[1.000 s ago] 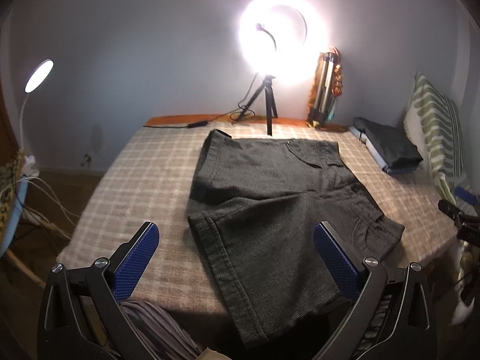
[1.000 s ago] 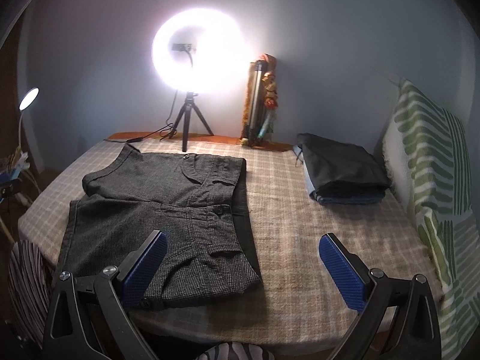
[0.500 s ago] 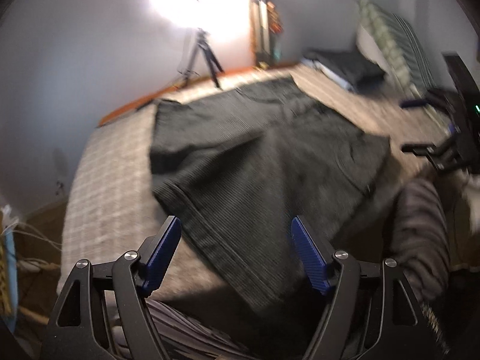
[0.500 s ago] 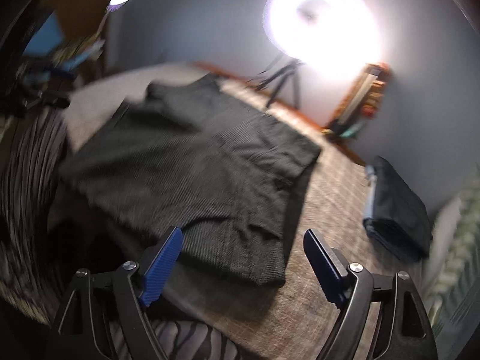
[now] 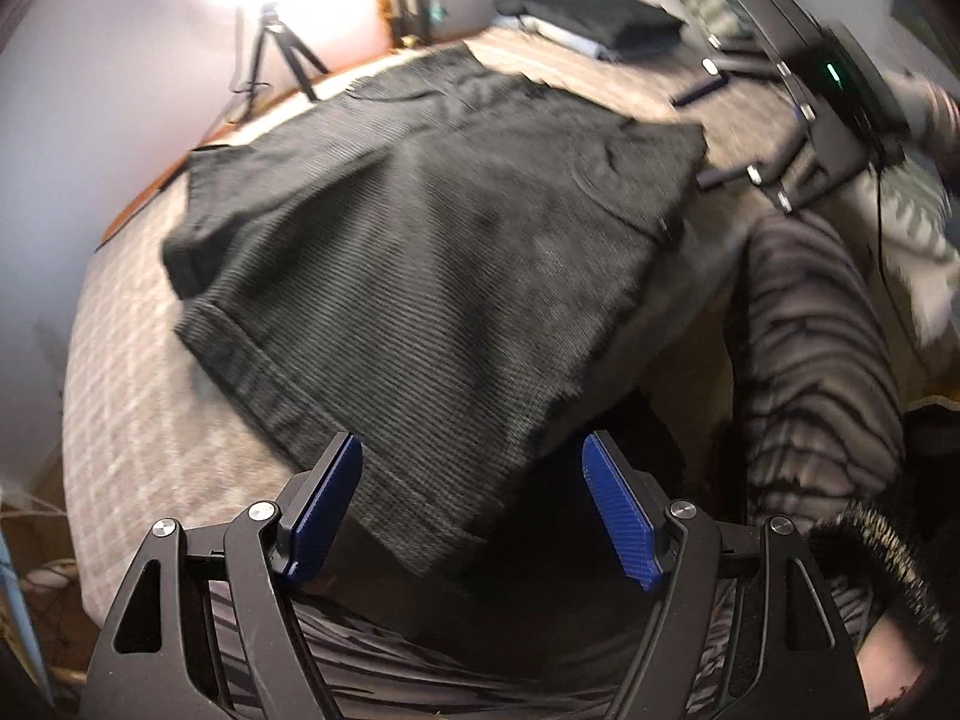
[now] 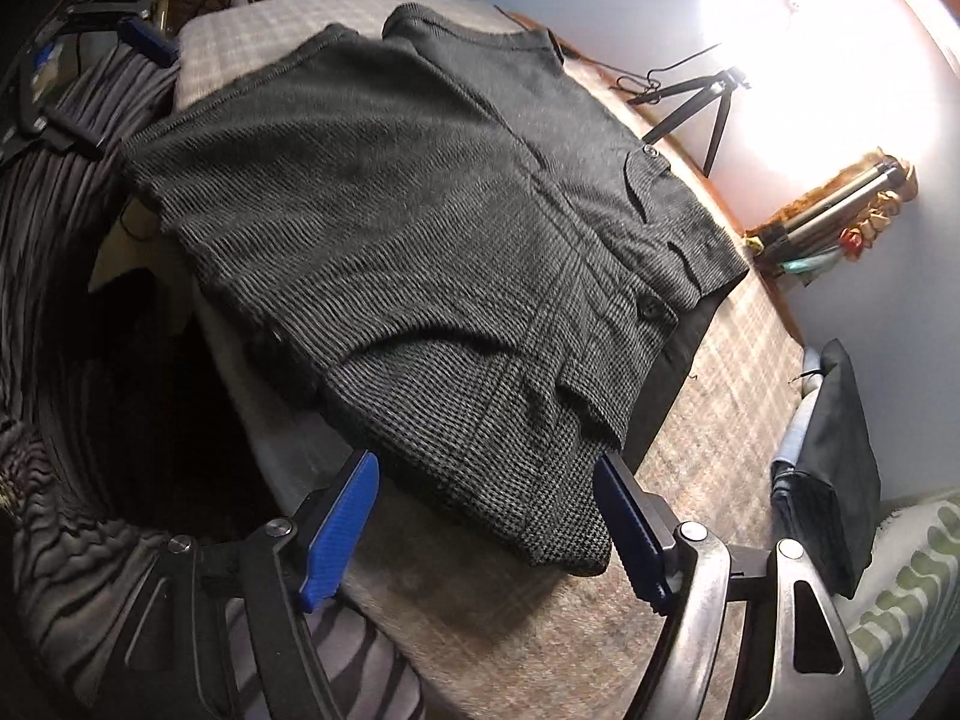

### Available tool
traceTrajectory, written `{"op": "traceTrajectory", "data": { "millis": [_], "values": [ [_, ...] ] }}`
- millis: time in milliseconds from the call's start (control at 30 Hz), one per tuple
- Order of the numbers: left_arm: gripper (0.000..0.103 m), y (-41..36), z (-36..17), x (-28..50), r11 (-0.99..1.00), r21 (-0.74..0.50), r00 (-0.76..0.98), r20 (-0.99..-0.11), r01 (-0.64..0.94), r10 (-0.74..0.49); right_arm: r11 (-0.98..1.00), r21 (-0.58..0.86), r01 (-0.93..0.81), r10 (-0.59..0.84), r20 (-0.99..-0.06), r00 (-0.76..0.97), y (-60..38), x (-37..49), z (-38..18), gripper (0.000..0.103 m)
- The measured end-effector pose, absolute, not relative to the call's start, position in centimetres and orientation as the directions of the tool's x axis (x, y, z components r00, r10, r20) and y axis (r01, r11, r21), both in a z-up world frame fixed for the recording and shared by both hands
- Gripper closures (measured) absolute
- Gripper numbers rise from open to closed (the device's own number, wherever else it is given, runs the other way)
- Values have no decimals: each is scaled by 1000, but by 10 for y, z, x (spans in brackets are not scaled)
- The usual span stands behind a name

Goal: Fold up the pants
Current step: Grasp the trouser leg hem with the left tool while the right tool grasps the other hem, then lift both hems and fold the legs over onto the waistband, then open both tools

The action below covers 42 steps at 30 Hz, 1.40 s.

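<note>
Dark grey checked short pants [image 5: 420, 228] lie flat on the plaid-covered bed [image 5: 132, 408], folded once lengthwise, with leg hems near the front edge. My left gripper [image 5: 471, 510] is open, just short of the near hem corner hanging over the edge. In the right wrist view the pants [image 6: 420, 228] fill the middle, pockets and buttons facing up. My right gripper [image 6: 489, 525] is open, its fingers either side of the waistband-side near corner, not closed on it. The right gripper also shows in the left wrist view [image 5: 750, 120], beyond the pants' far corner.
A ring light on a tripod [image 6: 708, 102] stands at the bed's far side beside a bundle of rolled items [image 6: 834, 222]. A stack of folded dark clothes [image 6: 834, 468] lies on the bed. A striped green pillow [image 6: 900, 600] is nearby. My striped sleeves [image 5: 822, 372] are close.
Both grippers swung down and in toward the pants' near edge, left toward the hem corner, right toward the other corner. The pants have not moved.
</note>
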State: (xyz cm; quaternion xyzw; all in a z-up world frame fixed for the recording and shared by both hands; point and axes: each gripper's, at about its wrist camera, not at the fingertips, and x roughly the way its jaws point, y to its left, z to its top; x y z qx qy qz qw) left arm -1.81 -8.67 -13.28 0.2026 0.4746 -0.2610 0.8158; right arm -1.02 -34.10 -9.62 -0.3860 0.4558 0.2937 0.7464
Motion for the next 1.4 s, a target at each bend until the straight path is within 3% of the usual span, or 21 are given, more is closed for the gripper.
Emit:
{"op": "traceTrajectory", "data": {
  "millis": [233, 433, 500, 533, 600, 667, 767, 1000, 1400],
  "values": [
    [27, -102, -166, -24, 728, 167, 403, -901, 664, -160, 535, -291, -794, 69, -921, 384, -349, 1, -107, 28],
    [29, -105, -180, -19, 716, 256, 452, -887, 650, -93, 543, -280, -791, 73, -923, 377, -351, 7, -114, 34],
    [45, -106, -182, -17, 708, 295, 480, -874, 641, -71, 544, -275, -792, 81, -923, 376, -352, 7, -114, 37],
    [47, -107, -182, -17, 705, 301, 488, -870, 642, -73, 545, -271, -793, 84, -924, 373, -352, 8, -115, 38],
    [70, -105, -179, -16, 710, 277, 477, -874, 647, -93, 550, -255, -796, 95, -927, 362, -352, 8, -115, 48],
    [82, -104, -175, -14, 721, 251, 475, -872, 646, -122, 558, -219, -800, 114, -935, 335, -352, 8, -115, 59],
    [93, -100, -166, -11, 738, 208, 474, -864, 642, -169, 564, -209, -799, 122, -936, 331, -350, 7, -113, 66],
    [99, -94, -140, -2, 771, 165, 510, -829, 616, -230, 587, -196, -785, 147, -928, 342, -346, 8, -105, 88],
    [100, -63, -72, 42, 835, 131, 624, -727, 534, -285, 671, -275, -688, 194, -831, 521, -341, 26, -41, 94]
  ]
}}
